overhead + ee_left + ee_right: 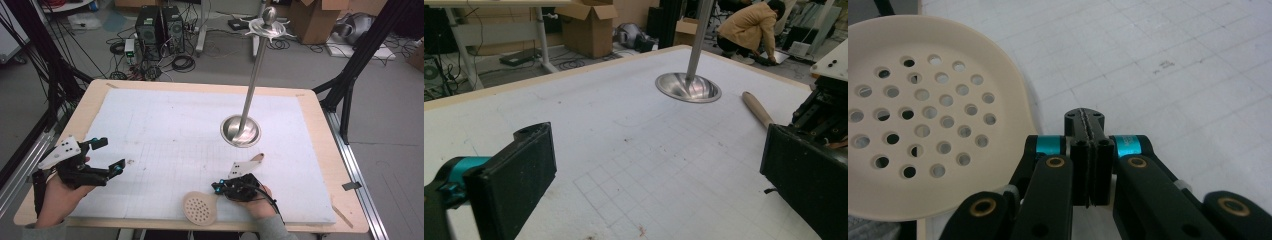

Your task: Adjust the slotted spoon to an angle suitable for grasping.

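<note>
In the high view, the left gripper (106, 155) sits at lower left with its jaws spread wide over the white foam mat (175, 130). The right gripper (216, 187), at bottom centre, has its jaws pressed together on nothing, just right of the perforated beige skimmer (199, 208). A steel stand (241, 130) rises right of centre.

The left gripper view adds the skimmer's wooden handle (757, 108) at right, beside the right gripper's body.

The right gripper view shows the skimmer's round, hole-dotted bowl (923, 120) at upper left, jaws beside it.
</note>
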